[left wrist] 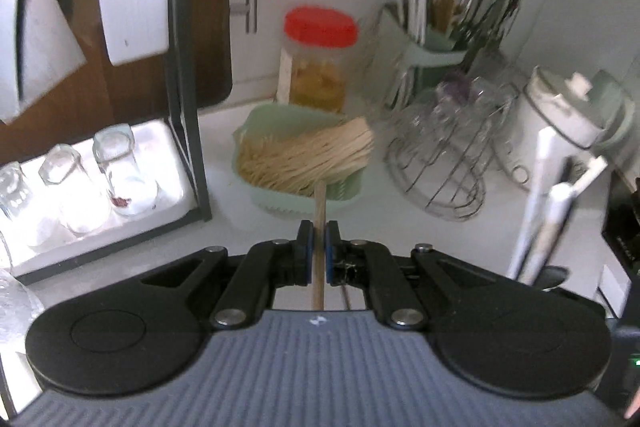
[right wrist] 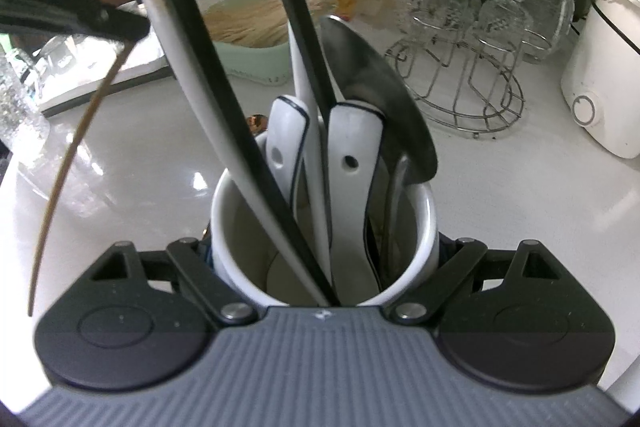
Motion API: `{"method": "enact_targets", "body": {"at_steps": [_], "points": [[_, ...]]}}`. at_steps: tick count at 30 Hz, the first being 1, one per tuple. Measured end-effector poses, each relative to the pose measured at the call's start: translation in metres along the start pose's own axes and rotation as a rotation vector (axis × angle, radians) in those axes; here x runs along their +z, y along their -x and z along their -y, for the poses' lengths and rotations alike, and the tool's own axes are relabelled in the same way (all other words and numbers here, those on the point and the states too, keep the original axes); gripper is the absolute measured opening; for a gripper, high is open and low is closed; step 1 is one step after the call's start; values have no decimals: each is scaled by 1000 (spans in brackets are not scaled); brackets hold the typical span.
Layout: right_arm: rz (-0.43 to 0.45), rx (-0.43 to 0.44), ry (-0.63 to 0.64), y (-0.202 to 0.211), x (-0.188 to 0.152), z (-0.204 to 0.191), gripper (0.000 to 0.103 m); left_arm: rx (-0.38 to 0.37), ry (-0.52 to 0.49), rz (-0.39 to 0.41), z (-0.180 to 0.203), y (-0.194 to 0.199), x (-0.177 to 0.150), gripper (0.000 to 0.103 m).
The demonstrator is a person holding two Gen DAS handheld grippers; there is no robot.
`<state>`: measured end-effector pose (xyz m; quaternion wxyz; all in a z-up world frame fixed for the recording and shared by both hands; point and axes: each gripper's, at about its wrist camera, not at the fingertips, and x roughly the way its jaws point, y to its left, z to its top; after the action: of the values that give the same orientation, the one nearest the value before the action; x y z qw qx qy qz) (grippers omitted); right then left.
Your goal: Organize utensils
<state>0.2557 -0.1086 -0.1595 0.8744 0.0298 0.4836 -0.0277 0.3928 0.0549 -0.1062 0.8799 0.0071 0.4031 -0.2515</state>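
Only in the left wrist view: left gripper (left wrist: 319, 239) pinching one thin wooden chopstick (left wrist: 319, 211), upright before a green basket (left wrist: 256, 131) of chopsticks. Only in the right wrist view: right gripper (right wrist: 324, 259) clamped around a white cup (right wrist: 224, 211) full of spoons (right wrist: 352, 163).

In the right wrist view the white cup (right wrist: 240, 227) hides the fingers clasping it, and its base lies behind the gripper body. The long handles (right wrist: 168, 39) run off at twelve o'clock. In the left wrist view the utensil holder (left wrist: 432, 39) at one o'clock is blurred.
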Motion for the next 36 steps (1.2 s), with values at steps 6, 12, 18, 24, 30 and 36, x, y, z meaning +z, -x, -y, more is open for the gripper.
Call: {"method": "enact_targets", "body": {"at_steps": [6, 12, 18, 24, 30, 36], "points": [[18, 30, 38, 3, -5, -6, 92, 10, 27, 97, 3, 45, -2, 7], [29, 60, 74, 4, -9, -10, 92, -3, 78, 233, 4, 95, 10, 6], [32, 78, 95, 2, -8, -8, 92, -55, 89, 388, 17, 141, 33, 7], [32, 102, 119, 1, -9, -8, 92, -138, 58, 452, 48, 145, 57, 7], [39, 119, 138, 2, -10, -10, 92, -208, 5, 450, 79, 123, 69, 7], [48, 124, 143, 2, -11, -9, 92, -266, 4, 454, 90, 95, 73, 7]]}}
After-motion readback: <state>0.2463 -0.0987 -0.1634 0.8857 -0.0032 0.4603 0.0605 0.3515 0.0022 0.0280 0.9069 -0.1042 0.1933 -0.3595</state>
